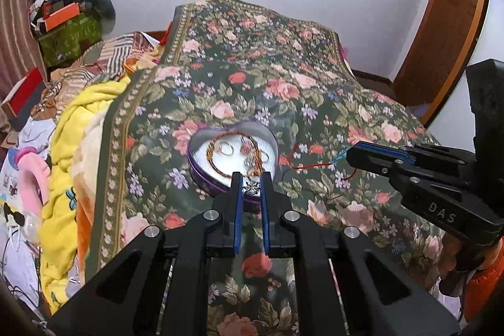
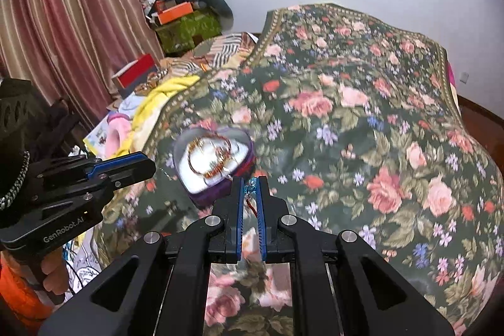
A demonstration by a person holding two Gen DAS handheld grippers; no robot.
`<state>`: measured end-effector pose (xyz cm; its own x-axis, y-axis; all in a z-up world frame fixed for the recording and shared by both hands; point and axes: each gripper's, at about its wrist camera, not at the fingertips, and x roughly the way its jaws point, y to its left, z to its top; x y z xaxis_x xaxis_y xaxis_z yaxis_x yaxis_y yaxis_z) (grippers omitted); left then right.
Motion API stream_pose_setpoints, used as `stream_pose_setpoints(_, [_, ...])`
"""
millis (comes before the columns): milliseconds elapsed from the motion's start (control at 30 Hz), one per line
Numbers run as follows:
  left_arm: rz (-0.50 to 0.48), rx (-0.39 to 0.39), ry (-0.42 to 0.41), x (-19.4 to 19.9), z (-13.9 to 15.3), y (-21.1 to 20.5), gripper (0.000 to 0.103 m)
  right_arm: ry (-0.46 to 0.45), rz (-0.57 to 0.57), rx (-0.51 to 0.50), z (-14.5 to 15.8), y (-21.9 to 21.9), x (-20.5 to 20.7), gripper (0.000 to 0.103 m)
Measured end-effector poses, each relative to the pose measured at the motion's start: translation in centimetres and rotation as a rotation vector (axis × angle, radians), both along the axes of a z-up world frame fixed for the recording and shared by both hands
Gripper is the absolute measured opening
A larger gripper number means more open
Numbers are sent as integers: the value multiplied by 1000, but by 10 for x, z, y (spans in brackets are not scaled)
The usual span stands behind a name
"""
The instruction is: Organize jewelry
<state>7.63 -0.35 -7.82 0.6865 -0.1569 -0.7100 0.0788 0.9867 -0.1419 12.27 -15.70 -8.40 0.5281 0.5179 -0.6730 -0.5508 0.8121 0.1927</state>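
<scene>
A heart-shaped purple tin (image 1: 201, 175) with a white lining sits on the floral bedspread and holds an orange bead necklace (image 1: 217, 164) and several rings. My left gripper (image 1: 251, 183) is shut on a silver star-shaped brooch (image 1: 252, 188) at the tin's near edge. My right gripper (image 2: 251, 183) is shut on a blue charm (image 2: 251, 185) with a red cord (image 2: 252, 207) hanging below, just right of the tin (image 2: 217, 189). In the left wrist view the right gripper (image 1: 348, 155) holds the charm (image 1: 338, 158) above the bedspread, its red cord (image 1: 310, 166) trailing left.
The floral bedspread (image 1: 283, 77) covers the bed. A yellow blanket (image 1: 66, 147) and pink items lie at its left. Boxes and clutter (image 2: 179, 21) stand by the striped curtain (image 2: 72, 8). A wooden door (image 1: 441, 37) is at the right.
</scene>
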Motion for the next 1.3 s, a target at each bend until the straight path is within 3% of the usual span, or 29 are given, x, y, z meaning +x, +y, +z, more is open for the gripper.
stream_pose_setpoints(367, [35,-8,-71,8,22,17,9,-52,31,61,25,21,9,7])
stream_pose_setpoints(700, [51,-22,-76,20,21,29,9,-72,60,110,38,40,22,7])
stream_pose_setpoints(1300, [59,-60,10,47,-16,41,9,65,85,78,-11,63,48,7])
